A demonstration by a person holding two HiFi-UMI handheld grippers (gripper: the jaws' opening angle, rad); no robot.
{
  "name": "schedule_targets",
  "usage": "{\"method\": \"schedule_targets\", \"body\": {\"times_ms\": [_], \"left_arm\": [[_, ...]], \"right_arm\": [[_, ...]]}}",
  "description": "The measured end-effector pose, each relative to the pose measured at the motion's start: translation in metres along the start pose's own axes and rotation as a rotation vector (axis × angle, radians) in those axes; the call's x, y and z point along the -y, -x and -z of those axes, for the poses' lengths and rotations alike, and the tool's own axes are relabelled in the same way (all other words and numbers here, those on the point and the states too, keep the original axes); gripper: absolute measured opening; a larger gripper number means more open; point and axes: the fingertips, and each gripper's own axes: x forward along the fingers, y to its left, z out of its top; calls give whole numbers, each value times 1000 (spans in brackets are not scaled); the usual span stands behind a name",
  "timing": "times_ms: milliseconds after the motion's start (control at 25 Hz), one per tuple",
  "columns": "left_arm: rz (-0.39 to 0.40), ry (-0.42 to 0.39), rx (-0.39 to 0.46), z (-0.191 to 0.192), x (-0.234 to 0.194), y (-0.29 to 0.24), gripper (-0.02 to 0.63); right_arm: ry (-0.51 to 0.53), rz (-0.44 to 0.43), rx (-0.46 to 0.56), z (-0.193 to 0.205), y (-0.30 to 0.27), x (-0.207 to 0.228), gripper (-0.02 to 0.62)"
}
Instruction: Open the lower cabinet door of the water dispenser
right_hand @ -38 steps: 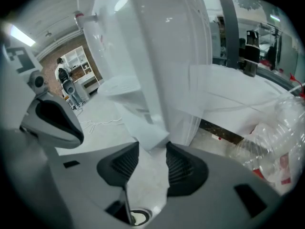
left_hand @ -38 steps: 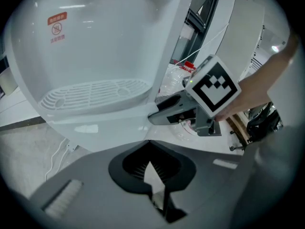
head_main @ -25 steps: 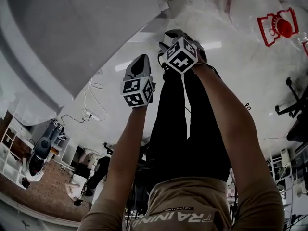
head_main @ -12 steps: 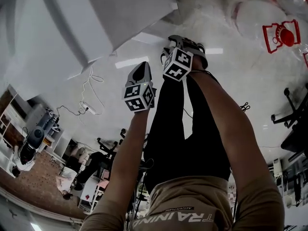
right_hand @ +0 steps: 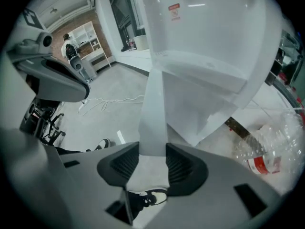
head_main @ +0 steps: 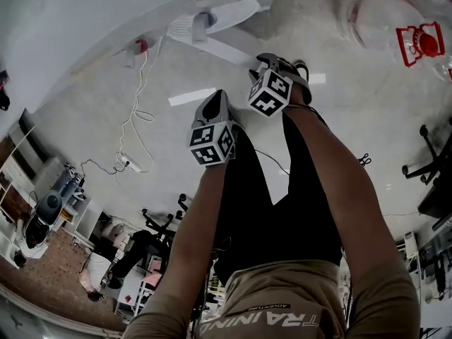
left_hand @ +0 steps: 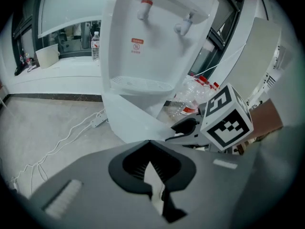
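Observation:
The white water dispenser (left_hand: 147, 46) stands on the floor, with a red and a blue tap at its top. Its lower cabinet door (right_hand: 155, 113) is swung out from the body. My right gripper (right_hand: 152, 163) is shut on the door's free edge, with the thin white panel running up between the two ribbed pads. In the left gripper view the door (left_hand: 131, 120) juts toward me, and the right gripper (left_hand: 183, 130) grips its far edge. My left gripper (left_hand: 153, 168) is shut on nothing and hangs beside the door, short of it. In the head view the left gripper (head_main: 212, 104) is below and left of the right gripper (head_main: 267, 61).
Crushed plastic bottles (right_hand: 267, 151) lie on the floor right of the dispenser. A white power strip with its cable (head_main: 131, 164) lies to the left. An office chair (head_main: 431, 168) stands at the right. The person's legs and a shoe (right_hand: 152, 194) are under the grippers.
The wide white door panel at the head view's upper left has shrunk to a thin strip, baring floor and cable. Both grippers have shifted slightly right, and the right one still holds the door.

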Motion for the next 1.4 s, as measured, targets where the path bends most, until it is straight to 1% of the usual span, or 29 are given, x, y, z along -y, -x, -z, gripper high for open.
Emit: {"method": "schedule_targets", "body": {"times_ms": [80, 160, 320, 400, 520, 600, 680, 800, 960, 1040, 1240, 1400], "left_arm": [[5, 11, 12, 4, -9, 8, -8], [13, 16, 22, 8, -20, 20, -9], [27, -31, 12, 27, -52, 52, -8], [30, -70, 8, 35, -71, 65, -8], [41, -187, 13, 43, -91, 78, -8], [55, -234, 18, 46, -103, 86, -8], [57, -238, 27, 48, -118, 94, -9], [46, -199, 45, 53, -140, 102, -8], [29, -156, 54, 62, -174, 115, -8], [18, -147, 58, 69, -192, 123, -9], [-28, -104, 66, 82, -239, 143, -9], [-80, -52, 77, 88, -277, 153, -8]], "right_arm": [[-35, 20, -5, 0, -3, -12, 178], [-97, 53, -10, 0, -6, -23, 178], [-210, 89, -21, -8, -17, -61, 178], [-250, 100, -26, -14, -23, -76, 178], [-314, 125, -34, -20, -29, -92, 178], [-356, 137, -37, -25, -34, -104, 178], [-393, 138, -38, -34, -40, -118, 176], [-429, 120, -44, -48, -50, -141, 175], [-446, 85, -65, -72, -67, -171, 176], [-431, 64, -78, -87, -76, -186, 176], [-249, 17, -112, -130, -104, -213, 158], [-195, -24, -104, -166, -125, -219, 156]]}}
